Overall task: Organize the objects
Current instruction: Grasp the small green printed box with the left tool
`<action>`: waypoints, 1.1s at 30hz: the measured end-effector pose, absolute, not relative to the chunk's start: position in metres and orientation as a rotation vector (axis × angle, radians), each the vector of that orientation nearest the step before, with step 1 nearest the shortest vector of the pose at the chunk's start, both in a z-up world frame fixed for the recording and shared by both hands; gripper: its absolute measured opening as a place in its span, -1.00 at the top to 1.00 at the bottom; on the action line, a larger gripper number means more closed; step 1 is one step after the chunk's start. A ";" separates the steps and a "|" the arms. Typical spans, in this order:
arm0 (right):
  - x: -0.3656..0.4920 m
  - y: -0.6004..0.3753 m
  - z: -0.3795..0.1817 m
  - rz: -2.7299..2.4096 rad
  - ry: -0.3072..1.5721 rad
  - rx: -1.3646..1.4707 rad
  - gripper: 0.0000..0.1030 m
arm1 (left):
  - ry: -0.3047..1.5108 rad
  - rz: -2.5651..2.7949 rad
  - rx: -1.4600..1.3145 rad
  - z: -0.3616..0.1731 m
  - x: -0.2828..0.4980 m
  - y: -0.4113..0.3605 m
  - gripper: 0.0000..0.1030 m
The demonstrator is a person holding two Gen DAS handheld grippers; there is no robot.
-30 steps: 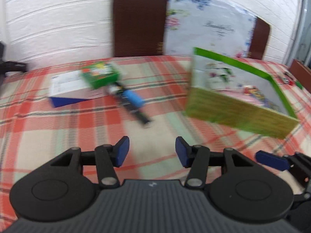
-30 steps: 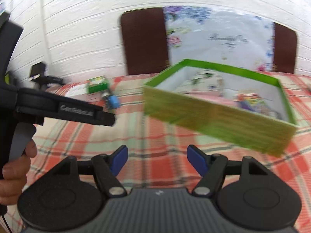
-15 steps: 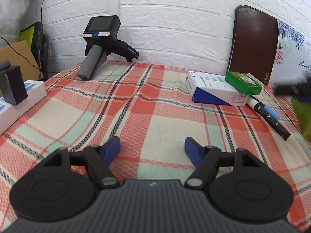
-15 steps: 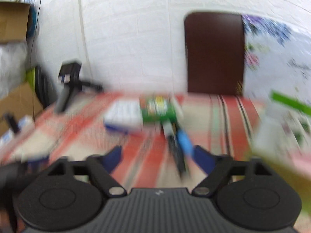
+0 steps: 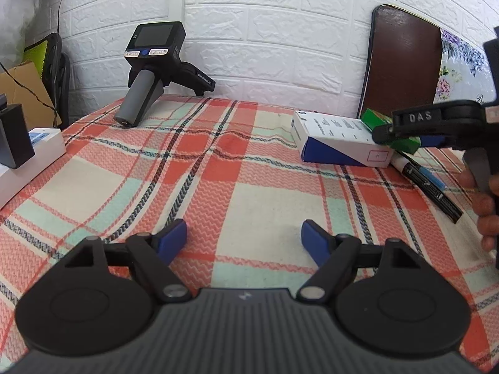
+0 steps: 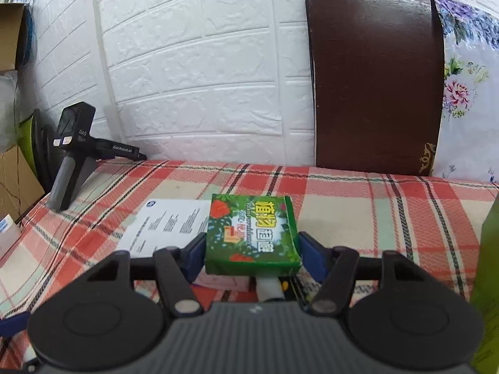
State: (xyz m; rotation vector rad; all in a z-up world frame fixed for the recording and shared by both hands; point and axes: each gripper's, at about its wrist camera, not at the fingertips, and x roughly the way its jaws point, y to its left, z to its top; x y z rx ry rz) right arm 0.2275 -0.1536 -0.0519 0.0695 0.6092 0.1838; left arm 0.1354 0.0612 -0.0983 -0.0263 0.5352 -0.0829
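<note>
A small green box [image 6: 252, 233] with a strawberry print lies partly on a white and blue carton [image 6: 168, 224]. My right gripper [image 6: 252, 249] straddles it, its jaws closing, and both blue pads look pressed against the box's sides. Beneath it shows the white cap of a marker [image 6: 269, 286]. In the left wrist view, the right gripper's fingers [image 5: 414, 118] cover the green box [image 5: 375, 117], and the carton [image 5: 340, 138] and the marker [image 5: 427, 187] lie beside it. My left gripper [image 5: 244, 238] hovers low over bare cloth, its jaws opening with nothing between them.
A spare handheld gripper device [image 5: 152, 71] stands at the back left by the white brick wall. A white power strip [image 5: 31, 155] with a black adapter is at the left edge. A brown board [image 6: 377, 78] leans on the wall. The green storage box's wall [image 6: 489, 249] shows far right.
Both views swung left, away from the green storage box. The right gripper travelled to the small green box and its jaws came in around it. The left jaws widened.
</note>
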 end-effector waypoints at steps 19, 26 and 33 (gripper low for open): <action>0.013 -0.140 -0.075 0.269 0.680 -0.098 -0.70 | 0.616 -0.104 0.034 -0.090 0.110 0.049 -0.68; 0.003 -0.149 -0.078 0.277 0.665 -0.071 -0.82 | 0.786 -0.330 -0.198 -0.062 0.072 0.043 -0.50; 0.011 -0.153 -0.080 0.278 0.662 -0.058 -0.65 | 0.943 -0.497 -0.235 -0.077 0.087 -0.008 -0.05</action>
